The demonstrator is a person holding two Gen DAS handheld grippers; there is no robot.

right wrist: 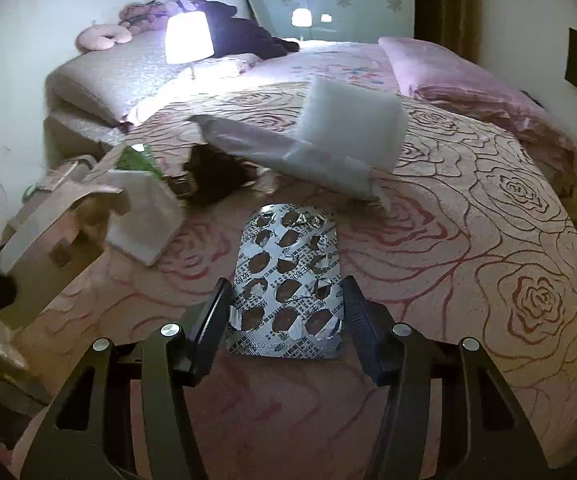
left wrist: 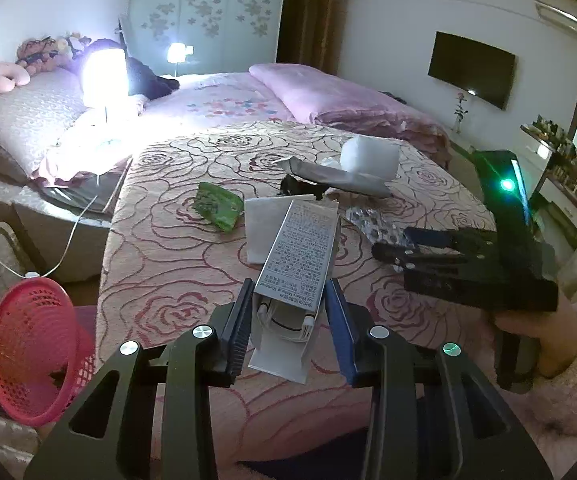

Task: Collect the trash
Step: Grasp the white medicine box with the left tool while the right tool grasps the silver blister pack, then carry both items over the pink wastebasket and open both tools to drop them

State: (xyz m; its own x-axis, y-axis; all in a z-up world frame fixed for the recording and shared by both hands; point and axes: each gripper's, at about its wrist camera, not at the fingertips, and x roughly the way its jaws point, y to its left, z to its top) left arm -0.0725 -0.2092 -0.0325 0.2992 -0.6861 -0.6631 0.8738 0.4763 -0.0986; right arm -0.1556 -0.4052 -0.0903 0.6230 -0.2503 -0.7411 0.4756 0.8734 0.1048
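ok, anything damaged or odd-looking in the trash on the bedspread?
The silver foil blister pack between the right gripper fingers has every pocket torn open. The grey printed carton in the left gripper gapes open at its near end, showing a white tube inside. The red mesh basket is tipped sideways.

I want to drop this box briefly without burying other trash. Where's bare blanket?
Free: the rose blanket right of the blister pack, and the near-left stretch between the green wrapper and red basket. Crowded: the middle, around the foam block and silver pouch.
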